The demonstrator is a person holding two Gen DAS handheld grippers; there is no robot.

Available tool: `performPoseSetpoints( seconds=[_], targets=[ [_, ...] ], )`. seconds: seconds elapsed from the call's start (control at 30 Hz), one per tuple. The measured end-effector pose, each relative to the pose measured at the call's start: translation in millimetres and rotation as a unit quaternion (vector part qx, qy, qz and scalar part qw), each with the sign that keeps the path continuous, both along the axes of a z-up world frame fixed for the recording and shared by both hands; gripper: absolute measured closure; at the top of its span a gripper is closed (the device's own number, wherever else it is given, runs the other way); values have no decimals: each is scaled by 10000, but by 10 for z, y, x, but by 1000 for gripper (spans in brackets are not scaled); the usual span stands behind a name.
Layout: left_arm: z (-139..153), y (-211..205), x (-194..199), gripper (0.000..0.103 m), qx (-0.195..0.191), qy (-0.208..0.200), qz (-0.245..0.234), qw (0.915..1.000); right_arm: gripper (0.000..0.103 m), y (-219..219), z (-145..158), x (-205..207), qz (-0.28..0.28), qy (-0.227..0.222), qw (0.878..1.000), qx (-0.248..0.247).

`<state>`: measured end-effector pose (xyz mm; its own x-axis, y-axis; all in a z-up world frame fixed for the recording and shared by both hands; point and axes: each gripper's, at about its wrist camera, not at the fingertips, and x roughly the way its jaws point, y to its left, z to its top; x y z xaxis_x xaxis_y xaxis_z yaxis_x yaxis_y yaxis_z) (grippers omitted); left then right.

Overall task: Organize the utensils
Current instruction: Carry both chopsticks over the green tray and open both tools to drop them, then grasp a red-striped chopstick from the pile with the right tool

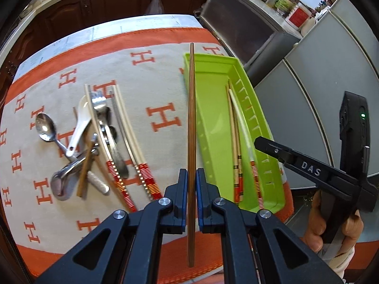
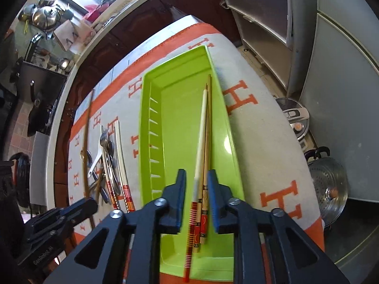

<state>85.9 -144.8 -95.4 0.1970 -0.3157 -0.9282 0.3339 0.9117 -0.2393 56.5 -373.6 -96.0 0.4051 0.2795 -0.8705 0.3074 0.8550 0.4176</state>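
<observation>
My left gripper (image 1: 190,177) is shut on a long brown wooden chopstick (image 1: 191,108), held above the cloth just left of the green tray (image 1: 213,80). In the right wrist view my right gripper (image 2: 196,184) hangs over the tray's (image 2: 175,90) near end with its jaws apart. A white chopstick with a red striped end (image 2: 200,142) runs through the gap, blurred, and neither pad touches it. Two patterned bamboo chopsticks (image 2: 208,142) lie in the tray beside it. A heap of spoons, a fork and chopsticks (image 1: 94,142) lies on the cloth at the left.
The orange-and-beige cloth (image 1: 161,90) covers the table. Grey cabinets (image 1: 308,75) stand close on the right of the tray. On the floor there I see a cooker (image 2: 296,118) and a steel pot (image 2: 329,177). A hand (image 1: 331,227) holds the right gripper (image 1: 265,144).
</observation>
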Motion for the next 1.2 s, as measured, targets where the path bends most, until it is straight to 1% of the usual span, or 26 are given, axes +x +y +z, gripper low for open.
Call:
performPoseSetpoints(
  seconds=[0.17, 0.3, 0.4, 0.5, 0.53, 0.57, 0.63, 0.8, 0.87, 0.97, 1.07, 1.2],
  targets=[
    [-41, -286, 0, 98, 87, 43, -110, 9999, 80, -185, 232, -222, -393, -378, 9985, -74],
    [-102, -502, 55, 98, 94, 143, -148, 9997, 80, -295, 401, -378, -693, -579, 9958, -112],
    [-151, -627, 125, 98, 82, 225, -157, 9996, 80, -417, 516, -550, -863, -641, 9942, 20],
    [-194, -741, 190, 98, 16, 299, -109, 9995, 80, -484, 553, -647, -944, -644, 9934, 87],
    [-208, -767, 210, 94, 23, 301, -62, 9995, 80, -499, 559, -662, -954, -640, 9933, 86],
    [-214, -779, 220, 85, 31, 278, -27, 9996, 80, -519, 558, -678, -970, -649, 9931, 96],
    [-200, -779, 217, 75, 114, 150, 41, 9998, 80, -528, 542, -693, -998, -672, 9927, 96],
    [-108, -684, 110, 69, 321, -197, -8, 9993, 80, -495, 579, -724, -995, -739, 9923, 47],
    [-51, -589, 40, 57, 426, -408, 5, 9983, 80, -444, 586, -724, -941, -752, 9927, 54],
    [13, -438, -63, 52, 534, -680, 22, 9963, 80, -314, 586, -698, -789, -751, 9941, -25],
    [77, -229, -180, 47, 541, -887, 47, 9946, 80, -187, 550, -630, -632, -722, 9954, -55],
    [137, 62, -320, 46, 470, -1024, 162, 9935, 80, 31, 557, -586, -372, -716, 9966, -151]
  ],
)
